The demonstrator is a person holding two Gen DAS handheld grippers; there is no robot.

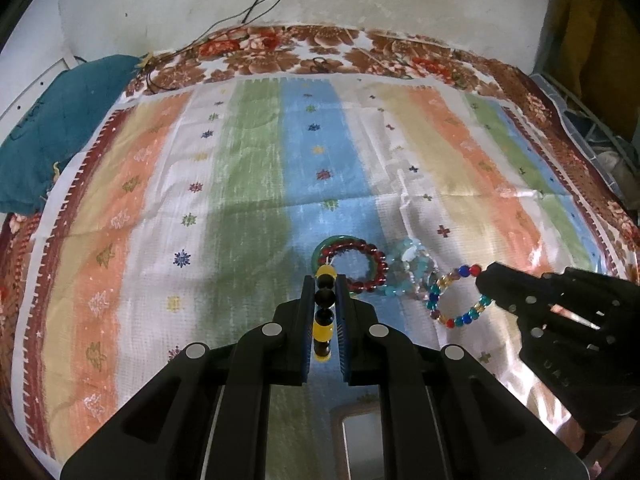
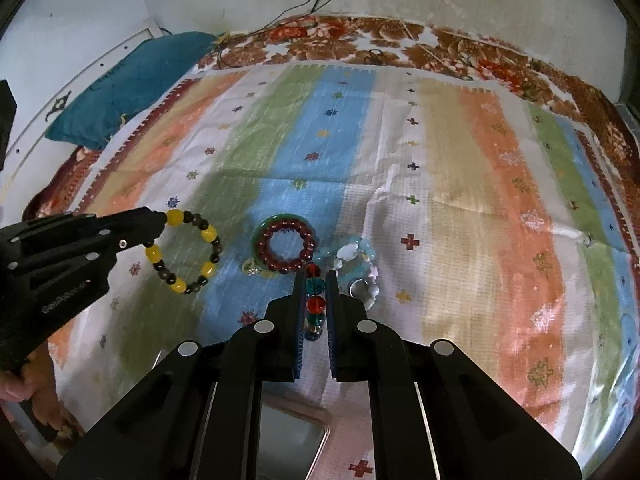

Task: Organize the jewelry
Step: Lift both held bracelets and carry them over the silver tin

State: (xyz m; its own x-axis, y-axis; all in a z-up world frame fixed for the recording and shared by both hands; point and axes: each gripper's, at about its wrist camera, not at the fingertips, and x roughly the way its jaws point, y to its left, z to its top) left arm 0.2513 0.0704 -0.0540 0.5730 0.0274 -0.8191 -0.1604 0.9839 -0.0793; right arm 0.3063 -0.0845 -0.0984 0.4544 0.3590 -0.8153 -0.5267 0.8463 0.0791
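My left gripper [image 1: 324, 280] is shut on a yellow-and-black bead bracelet [image 1: 324, 322], held edge-on between the fingers; the right wrist view shows it as a ring [image 2: 184, 252] hanging from the left gripper [image 2: 162, 220]. My right gripper [image 2: 314, 276] is shut on a multicoloured glass bead bracelet [image 2: 315, 304], which shows as a ring in the left wrist view [image 1: 460, 296] by the right gripper [image 1: 486, 276]. On the cloth lie a dark red bead bracelet [image 2: 286, 248] over a green bangle [image 2: 256, 236] and a pale blue and white bead piece [image 2: 356, 256].
A striped cloth [image 2: 460, 184] covers a floral bedspread [image 2: 400, 36]. A teal cushion [image 2: 132, 80] lies at the far left by the wall. A framed mirror-like tray [image 2: 296, 436] sits below my grippers. A small charm [image 2: 249, 267] lies beside the green bangle.
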